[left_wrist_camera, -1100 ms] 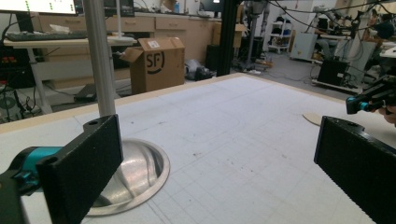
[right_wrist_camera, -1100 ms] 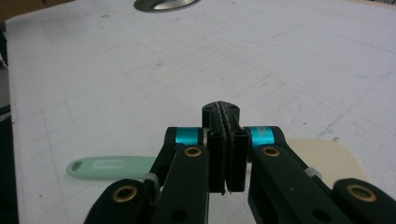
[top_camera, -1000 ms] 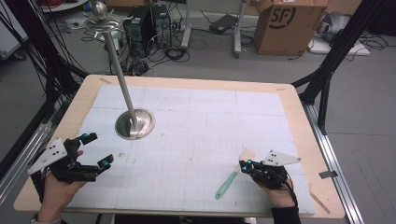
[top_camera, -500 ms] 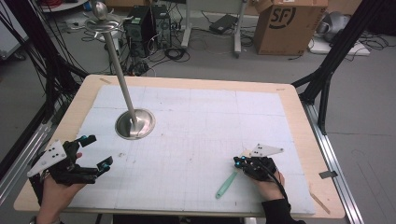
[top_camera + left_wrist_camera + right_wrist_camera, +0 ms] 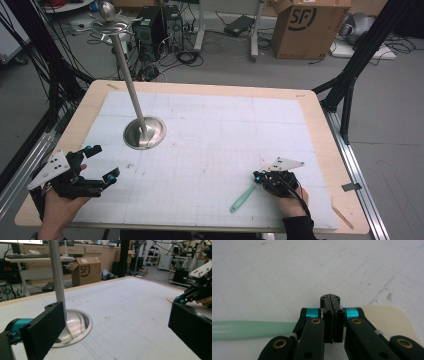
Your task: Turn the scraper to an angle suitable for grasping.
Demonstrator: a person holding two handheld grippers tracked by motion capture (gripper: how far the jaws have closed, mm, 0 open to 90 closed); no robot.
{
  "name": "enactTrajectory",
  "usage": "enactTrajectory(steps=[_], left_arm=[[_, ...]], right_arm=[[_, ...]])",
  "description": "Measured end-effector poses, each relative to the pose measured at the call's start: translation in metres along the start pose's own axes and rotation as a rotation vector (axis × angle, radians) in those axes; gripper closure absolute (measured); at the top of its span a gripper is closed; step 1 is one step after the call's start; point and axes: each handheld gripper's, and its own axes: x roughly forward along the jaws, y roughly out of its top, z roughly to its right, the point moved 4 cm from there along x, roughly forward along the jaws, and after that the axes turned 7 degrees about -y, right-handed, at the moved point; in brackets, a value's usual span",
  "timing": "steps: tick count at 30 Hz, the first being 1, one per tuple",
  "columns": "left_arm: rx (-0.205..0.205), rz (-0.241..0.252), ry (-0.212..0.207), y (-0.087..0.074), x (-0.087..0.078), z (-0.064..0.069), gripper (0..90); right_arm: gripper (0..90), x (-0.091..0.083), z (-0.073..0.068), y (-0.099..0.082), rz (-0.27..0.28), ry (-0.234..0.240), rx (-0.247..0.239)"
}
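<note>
1. Worktop [image 5: 320,125] with a white gridded mat, and near its front right corner lies the spatula [image 5: 242,198], flat, green handle aimed at the front edge.
2. Right claw [image 5: 260,176] sits low over the spatula's neck, jaws pressed fully together, nothing caught between them.
3. Looks like the pick-up is in hand but no grip yet. Next it calls for opening those jaws and straddling the handle before squeezing.
4. Left claw [image 5: 102,162] hovers at the front left corner, spread wide, empty.
5. Metal stand [image 5: 145,132] rises towards the back left, well apart from the spatula.
</note>
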Motion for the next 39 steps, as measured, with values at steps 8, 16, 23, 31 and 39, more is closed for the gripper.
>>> enactTrajectory(steps=[8,16,23,31,39], left_arm=[[0.003,-0.001,-0.006,0.001,0.001,0.002,1.7],[0.004,-0.002,-0.014,0.001,0.003,0.002,1.7],[0.004,0.001,-0.015,0.003,0.005,0.0,1.7],[0.006,0.013,-0.021,0.006,0.006,-0.001,1.7],[0.005,0.021,-0.027,0.009,0.008,-0.002,1.7]], right_arm=[[90.0,-0.016,0.001,-0.013,-0.005,-0.005,0.031],[90.0,-0.025,-0.005,-0.016,0.01,-0.019,-0.015],[90.0,-0.046,-0.02,-0.016,0.055,0.088,-0.059],[90.0,-0.043,-0.032,-0.025,0.024,0.144,-0.071],[90.0,-0.047,-0.042,-0.034,0.008,0.189,-0.083]])
